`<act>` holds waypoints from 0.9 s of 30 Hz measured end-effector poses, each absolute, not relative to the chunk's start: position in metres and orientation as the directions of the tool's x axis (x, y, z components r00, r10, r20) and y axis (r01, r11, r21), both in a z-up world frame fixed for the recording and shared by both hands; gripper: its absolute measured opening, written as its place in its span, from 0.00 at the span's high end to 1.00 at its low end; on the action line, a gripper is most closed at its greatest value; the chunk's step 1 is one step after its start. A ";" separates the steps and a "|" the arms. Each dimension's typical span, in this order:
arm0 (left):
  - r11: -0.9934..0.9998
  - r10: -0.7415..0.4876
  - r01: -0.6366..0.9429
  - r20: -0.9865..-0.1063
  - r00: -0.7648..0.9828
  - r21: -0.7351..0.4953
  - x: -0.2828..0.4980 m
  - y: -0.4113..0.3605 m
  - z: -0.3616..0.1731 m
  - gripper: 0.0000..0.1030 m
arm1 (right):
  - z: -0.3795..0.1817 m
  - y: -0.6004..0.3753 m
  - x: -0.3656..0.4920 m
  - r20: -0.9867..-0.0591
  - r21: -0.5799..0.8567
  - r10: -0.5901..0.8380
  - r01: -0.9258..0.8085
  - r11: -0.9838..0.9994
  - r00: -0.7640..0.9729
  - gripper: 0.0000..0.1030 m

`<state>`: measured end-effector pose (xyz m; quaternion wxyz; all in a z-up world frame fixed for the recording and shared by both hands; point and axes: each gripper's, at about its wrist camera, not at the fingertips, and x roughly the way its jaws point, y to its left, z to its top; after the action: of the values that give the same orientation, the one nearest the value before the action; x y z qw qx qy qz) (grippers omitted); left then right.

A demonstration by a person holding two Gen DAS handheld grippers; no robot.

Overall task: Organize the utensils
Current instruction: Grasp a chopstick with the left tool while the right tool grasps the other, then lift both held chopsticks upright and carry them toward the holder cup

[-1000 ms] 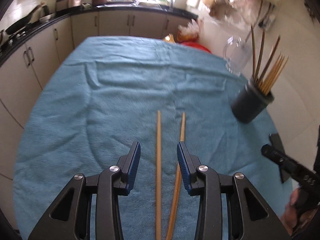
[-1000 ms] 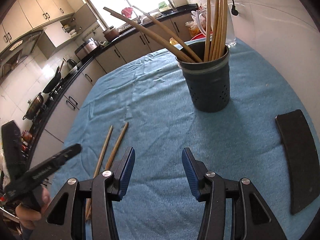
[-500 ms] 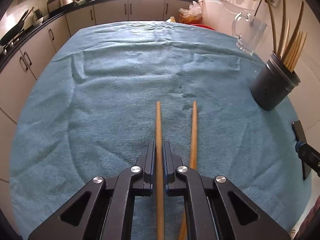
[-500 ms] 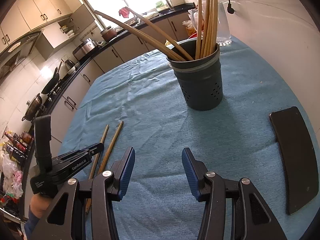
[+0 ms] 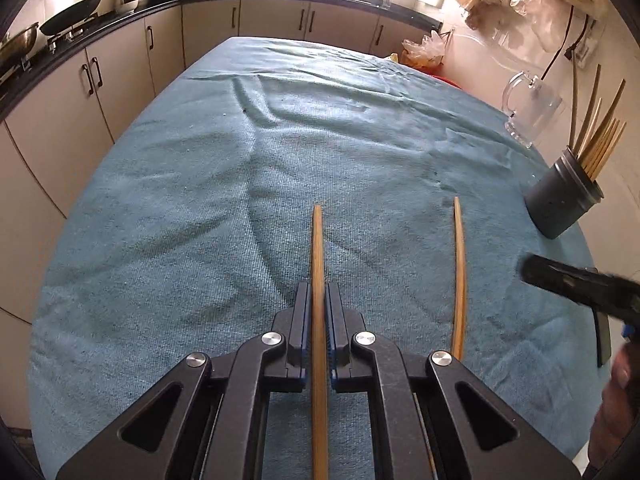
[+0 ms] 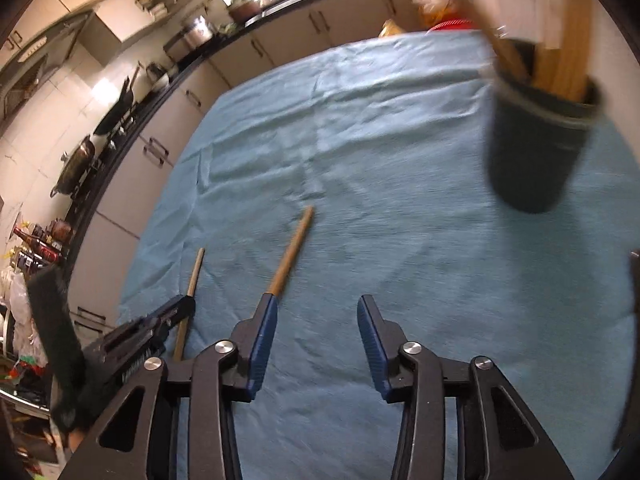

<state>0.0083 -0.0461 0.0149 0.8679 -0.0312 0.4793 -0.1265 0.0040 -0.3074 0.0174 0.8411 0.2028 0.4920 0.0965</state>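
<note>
While a second ago its jaws straddled both sticks, left gripper (image 5: pixel 318 330) now clamps one chopstick (image 5: pixel 317 248), centre frame | second chopstick (image 5: pixel 459 264) lies loose, right of it | right gripper (image 6: pixel 316 346) narrowing, part open, empty | holder (image 5: pixel 562 204) right edge; next: carry there.

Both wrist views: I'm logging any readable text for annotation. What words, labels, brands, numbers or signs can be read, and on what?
No text can be read in either view.
Left gripper: pale lettering on its side in the right wrist view, too blurred to read.
Bottles on the counter: labels too small to read.
Utensil holder, chopsticks, blue cloth: no markings visible.
</note>
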 end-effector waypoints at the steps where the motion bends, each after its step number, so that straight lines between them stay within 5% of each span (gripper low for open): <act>1: 0.966 -0.251 0.191 -0.823 0.510 -0.176 0.009 -0.046 0.014 0.93 | 0.016 -0.302 0.012 -0.796 0.432 0.360 0.041 0.901 0.486 0.66; 8: 0.959 -0.273 0.208 -0.816 0.509 -0.190 0.009 -0.046 0.013 0.93 | 0.003 -0.270 0.054 -0.859 0.351 0.288 0.079 0.933 0.423 0.74; 14: 0.965 -0.244 0.217 -0.822 0.515 -0.150 0.013 -0.053 0.015 0.94 | -0.004 -0.251 0.063 -0.889 0.234 0.191 0.055 0.971 0.417 0.91; 27: 0.937 -0.349 0.251 -0.705 0.618 -0.244 -0.005 -0.051 0.065 0.94 | 0.045 -0.285 0.015 -0.735 0.389 0.323 -0.019 0.921 0.597 0.94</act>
<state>-0.0048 -0.0508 0.0652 0.8974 -0.0607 0.4040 -0.1669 0.0151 -0.2854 0.0446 0.8766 0.1732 0.4383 0.0975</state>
